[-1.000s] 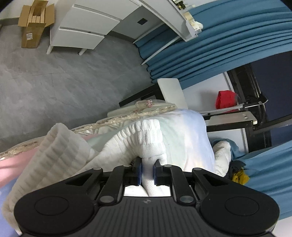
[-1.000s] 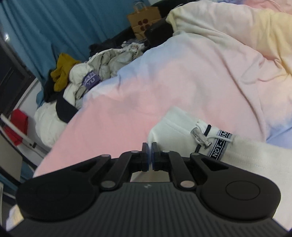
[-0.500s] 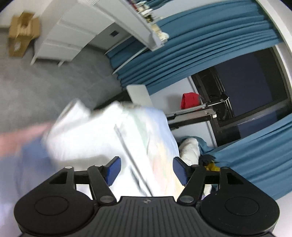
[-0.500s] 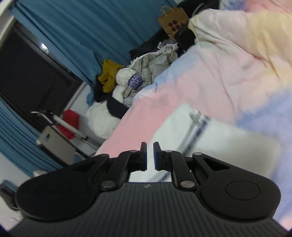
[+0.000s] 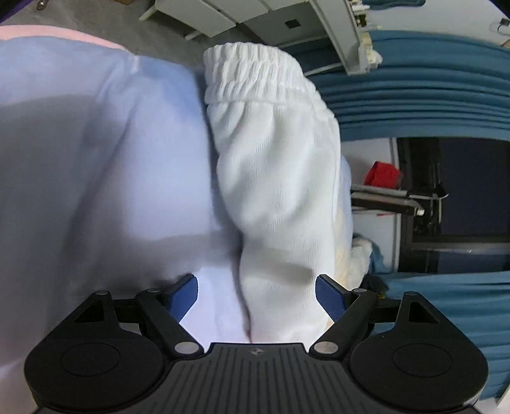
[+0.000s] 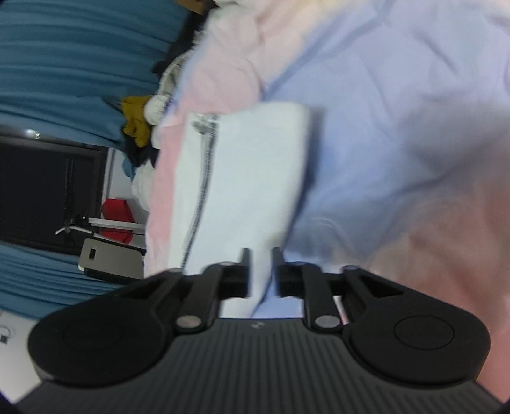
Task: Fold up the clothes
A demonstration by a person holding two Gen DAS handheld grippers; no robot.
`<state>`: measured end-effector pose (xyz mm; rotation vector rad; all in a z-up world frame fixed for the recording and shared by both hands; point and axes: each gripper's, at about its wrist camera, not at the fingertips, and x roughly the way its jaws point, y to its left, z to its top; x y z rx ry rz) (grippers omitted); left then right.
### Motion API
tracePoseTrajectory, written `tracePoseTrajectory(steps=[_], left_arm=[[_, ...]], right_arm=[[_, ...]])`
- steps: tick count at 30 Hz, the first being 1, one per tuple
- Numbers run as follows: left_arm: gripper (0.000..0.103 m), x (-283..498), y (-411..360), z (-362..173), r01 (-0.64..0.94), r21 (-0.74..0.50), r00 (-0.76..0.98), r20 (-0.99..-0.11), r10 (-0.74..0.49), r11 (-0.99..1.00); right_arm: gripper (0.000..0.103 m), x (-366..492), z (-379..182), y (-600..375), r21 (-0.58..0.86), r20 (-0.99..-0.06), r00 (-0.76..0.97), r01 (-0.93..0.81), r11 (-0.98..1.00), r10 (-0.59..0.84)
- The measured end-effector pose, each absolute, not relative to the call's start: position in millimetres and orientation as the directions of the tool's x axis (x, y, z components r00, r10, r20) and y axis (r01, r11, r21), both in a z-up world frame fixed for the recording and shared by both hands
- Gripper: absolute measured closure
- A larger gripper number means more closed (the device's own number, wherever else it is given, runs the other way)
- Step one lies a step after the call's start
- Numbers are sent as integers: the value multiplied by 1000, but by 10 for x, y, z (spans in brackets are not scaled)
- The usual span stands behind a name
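White pants [image 5: 274, 178] with a gathered elastic waistband [image 5: 255, 73] lie on the pastel blue and pink bedsheet [image 5: 95, 143]. My left gripper [image 5: 258, 296] stands open low over them, and the cloth runs between its blue pads [image 5: 185, 294] without being pinched. In the right wrist view the same white pants [image 6: 242, 178] lie folded flat, with a dark drawstring [image 6: 204, 153] along the left edge. My right gripper [image 6: 261, 274] is blurred and open by a narrow gap. A corner of the cloth sits between its fingers.
The bedsheet [image 6: 398, 127] fills the right side. A pile of other clothes [image 6: 140, 127] lies past the bed's far edge by blue curtains [image 5: 414, 95]. A red item [image 5: 382, 173] sits on a rack beside a dark window. White drawers [image 5: 223, 12] stand beyond the bed.
My left gripper let go of the white cloth and swung down over the bed. The right gripper's fingers went from shut to slightly apart, and the pants now lie folded.
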<state>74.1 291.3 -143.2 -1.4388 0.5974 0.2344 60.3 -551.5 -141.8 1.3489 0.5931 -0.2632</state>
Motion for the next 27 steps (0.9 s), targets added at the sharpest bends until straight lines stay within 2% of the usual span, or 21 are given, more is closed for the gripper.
tracePoseTrajectory(steps=[2,7,10,12,14,15,16,18,23,27], left_arm=[[18,802,2916,-1449,-492,-858,840,-513,-176,150],[19,967,2914,-1443,-466,-857,859,-498,-117,221],[28,1058,2937,-1412,-453,-848,865,-493,-93,277],[42,1099,2959,-1412,-446,-845,870,-487,-78,297],[53,1129,2984,-1424,-436,-843,875,-479,-71,314],[61,1143,2997,-1430,-431,-843,877,-475,-68,323],[63,1136,2985,-1454,-424,-842,881,-469,-64,333],[76,1135,2999,-1440,-417,-839,883,-464,-61,350],[85,1158,3047,-1103,-385,-822,888,-455,-75,420],[86,1091,3096,-758,-378,-804,883,-462,-83,460]], right_arm=[[57,700,-1527,-5523,850,-521,835,488,199,177],[56,896,-1700,-5570,878,-471,873,452,158,124],[57,1054,-1714,-5575,879,-449,892,430,208,56],[57,1185,-1728,-5559,871,-444,895,423,250,30],[62,1282,-1719,-5542,856,-445,896,425,296,1],[71,1325,-1711,-5534,847,-445,896,426,318,-15],[76,1369,-1703,-5527,837,-444,895,427,341,-31],[86,1430,-1664,-5499,827,-426,903,413,382,-55],[90,1300,-1440,-5594,871,-342,936,349,346,-83],[91,1096,-1212,-5588,876,-299,950,309,370,-85]])
